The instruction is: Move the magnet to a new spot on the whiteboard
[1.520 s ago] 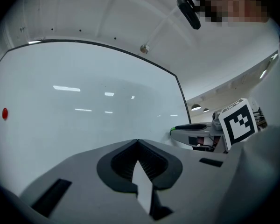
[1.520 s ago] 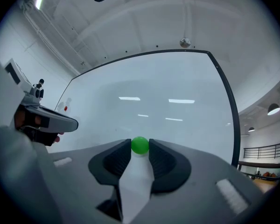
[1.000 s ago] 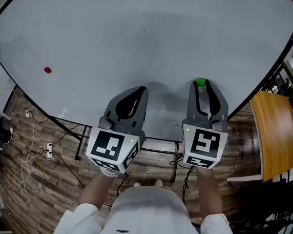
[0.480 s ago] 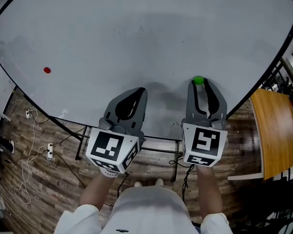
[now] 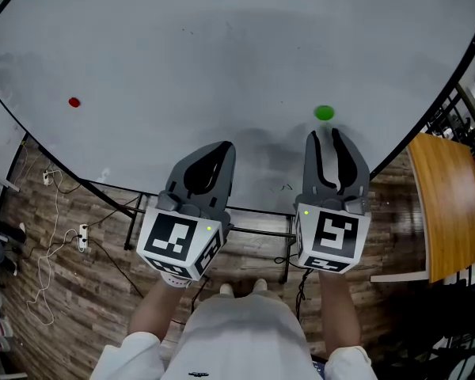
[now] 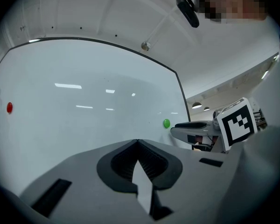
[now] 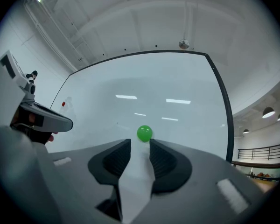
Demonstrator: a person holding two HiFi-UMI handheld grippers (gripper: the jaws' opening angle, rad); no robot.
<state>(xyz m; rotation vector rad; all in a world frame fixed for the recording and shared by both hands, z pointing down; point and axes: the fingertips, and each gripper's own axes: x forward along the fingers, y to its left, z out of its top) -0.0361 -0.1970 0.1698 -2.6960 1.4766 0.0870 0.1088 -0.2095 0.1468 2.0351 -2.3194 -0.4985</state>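
A small green magnet [image 5: 324, 113] sticks to the big whiteboard [image 5: 222, 46], low on its right side. My right gripper [image 5: 326, 136] is open, and its tips sit just short of the magnet without touching it. In the right gripper view the green magnet [image 7: 144, 133] shows just beyond the gap of the right gripper [image 7: 140, 144]. My left gripper [image 5: 221, 146] is shut and empty, left of the right one, near the board's lower edge. From the left gripper [image 6: 137, 142] I see the green magnet [image 6: 166, 123] off to the right. A red magnet [image 5: 74, 102] sits far left.
A wooden table [image 5: 447, 212] stands at the right, past the board's edge. Black stand legs [image 5: 131, 228] run under the whiteboard. Cables and a power strip [image 5: 81, 240] lie on the wood floor at the left. A railing [image 5: 459, 125] shows at the far right.
The right gripper held the green magnet between its tips a second ago. It has let go and drawn back a little, and the magnet stays on the board. The left gripper has barely moved.
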